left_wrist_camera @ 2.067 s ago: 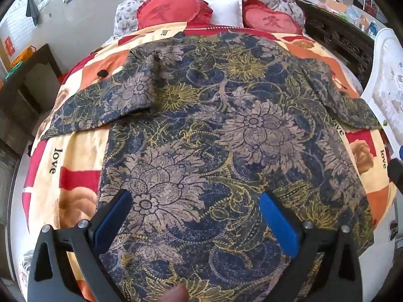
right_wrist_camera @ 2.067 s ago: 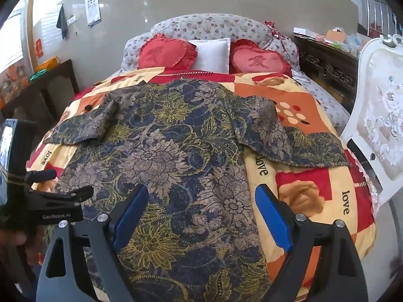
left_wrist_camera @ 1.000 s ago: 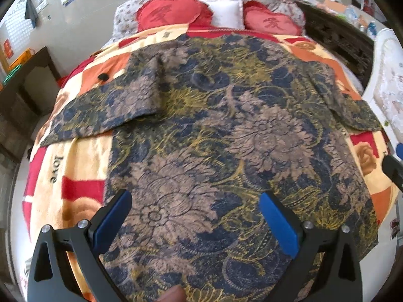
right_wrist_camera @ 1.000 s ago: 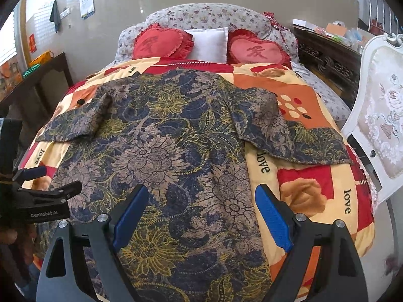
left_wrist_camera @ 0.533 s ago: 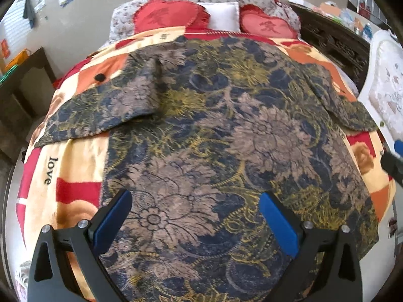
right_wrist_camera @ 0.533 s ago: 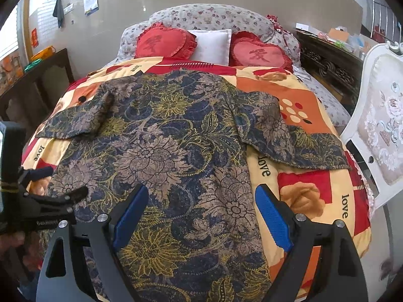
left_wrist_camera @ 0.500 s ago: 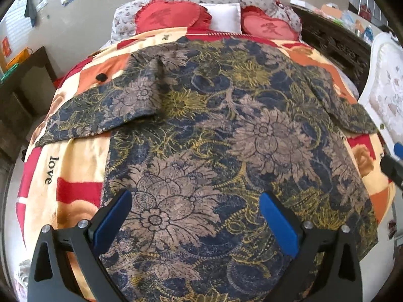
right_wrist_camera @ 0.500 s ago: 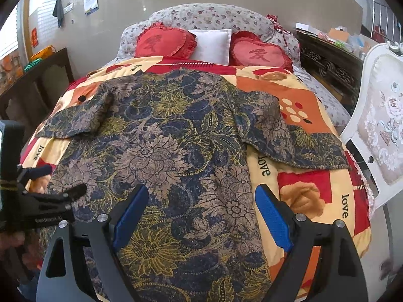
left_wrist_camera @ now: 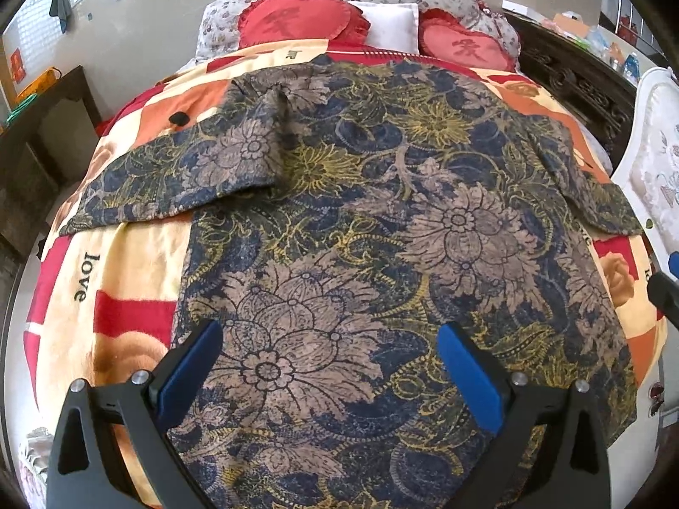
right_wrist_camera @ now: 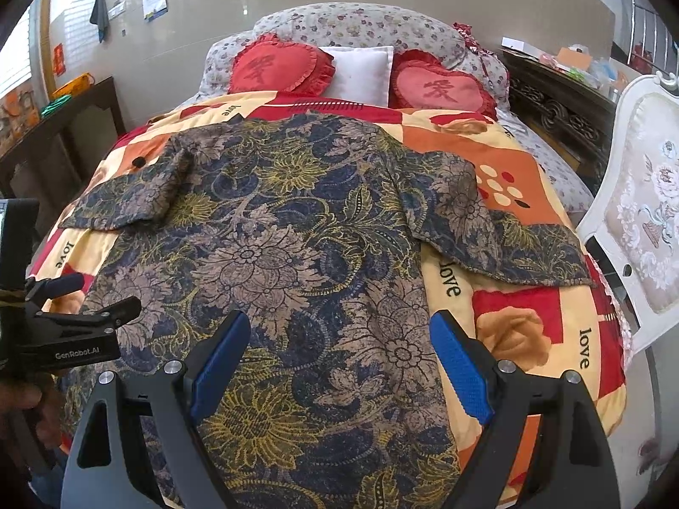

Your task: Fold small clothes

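Observation:
A dark blue short-sleeved shirt [left_wrist_camera: 365, 220] [right_wrist_camera: 271, 246] with tan and yellow flowers lies spread flat on the bed, collar toward the pillows, both sleeves out to the sides. My left gripper [left_wrist_camera: 331, 356] hovers open over the shirt's lower left part, nothing between its blue pads. Over the hem on the shirt's right half my right gripper [right_wrist_camera: 339, 348] is held open and empty too. The left gripper's body [right_wrist_camera: 63, 326] shows at the left edge of the right wrist view, held by a hand.
The bed carries a red, orange and cream blanket [right_wrist_camera: 530, 309] printed with "love". Two red heart cushions [right_wrist_camera: 280, 68] and a white pillow [right_wrist_camera: 360, 72] lie at the headboard. A white upholstered chair [right_wrist_camera: 636, 212] stands to the right, dark wooden furniture [left_wrist_camera: 46, 127] to the left.
Both cameras have shifted only slightly over the shirt. The shirt lies as before and both grippers stay open.

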The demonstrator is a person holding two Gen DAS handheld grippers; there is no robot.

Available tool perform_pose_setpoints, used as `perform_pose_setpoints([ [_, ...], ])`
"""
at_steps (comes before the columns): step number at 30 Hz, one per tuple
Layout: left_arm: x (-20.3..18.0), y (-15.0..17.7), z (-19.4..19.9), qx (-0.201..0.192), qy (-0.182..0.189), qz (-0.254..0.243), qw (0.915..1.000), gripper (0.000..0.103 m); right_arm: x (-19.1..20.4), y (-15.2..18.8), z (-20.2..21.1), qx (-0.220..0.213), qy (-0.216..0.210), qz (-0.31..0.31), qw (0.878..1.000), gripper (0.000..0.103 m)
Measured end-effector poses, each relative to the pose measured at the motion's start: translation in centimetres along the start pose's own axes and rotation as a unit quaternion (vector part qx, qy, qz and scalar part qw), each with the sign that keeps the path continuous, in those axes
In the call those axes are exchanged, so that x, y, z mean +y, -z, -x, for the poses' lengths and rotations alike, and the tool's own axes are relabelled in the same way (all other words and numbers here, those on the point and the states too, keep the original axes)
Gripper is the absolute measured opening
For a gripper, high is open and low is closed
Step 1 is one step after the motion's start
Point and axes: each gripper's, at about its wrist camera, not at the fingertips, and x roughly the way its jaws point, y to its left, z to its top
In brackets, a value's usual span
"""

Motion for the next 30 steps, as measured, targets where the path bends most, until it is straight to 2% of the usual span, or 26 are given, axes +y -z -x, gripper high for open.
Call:
perform_pose_setpoints([
  [9, 0.0, 0.0, 0.0, -0.004, 0.01, 0.004, 0.9999, 0.103, -0.4, 0.0, -0.7, 0.006, 0.012, 0.002, 1.0, 0.102],
  [14, -0.4, 0.1, 0.7, -0.026, 0.014, 0.003, 0.9996, 0.103, -1.0, -0.4, -2.6, 0.036, 0.081, -0.005, 0.996, 0.102],
  [19, -1.0, 0.4, 0.7, -0.038, 0.0, -0.014, 0.9992, 0.103, -2.0, -0.5, -3.2, 0.042, 0.116, -0.018, 0.992, 0.102],
  [23, -0.7, 0.6, 0.3, -0.036, 0.014, -0.003, 0.9993, 0.103, -2.1, -0.3, -3.5, 0.048, 0.12, -0.014, 0.992, 0.102],
  [28, -1.1, 0.9, -0.3, -0.042, -0.015, -0.019, 0.9988, 0.103, -2.2, -0.1, -3.7, 0.054, 0.12, -0.014, 0.991, 0.102],
  [30, -1.0, 1.1, -0.4, -0.043, -0.014, -0.019, 0.9988, 0.103, -2.1, -0.1, -3.9, 0.057, 0.121, -0.014, 0.991, 0.102],
])
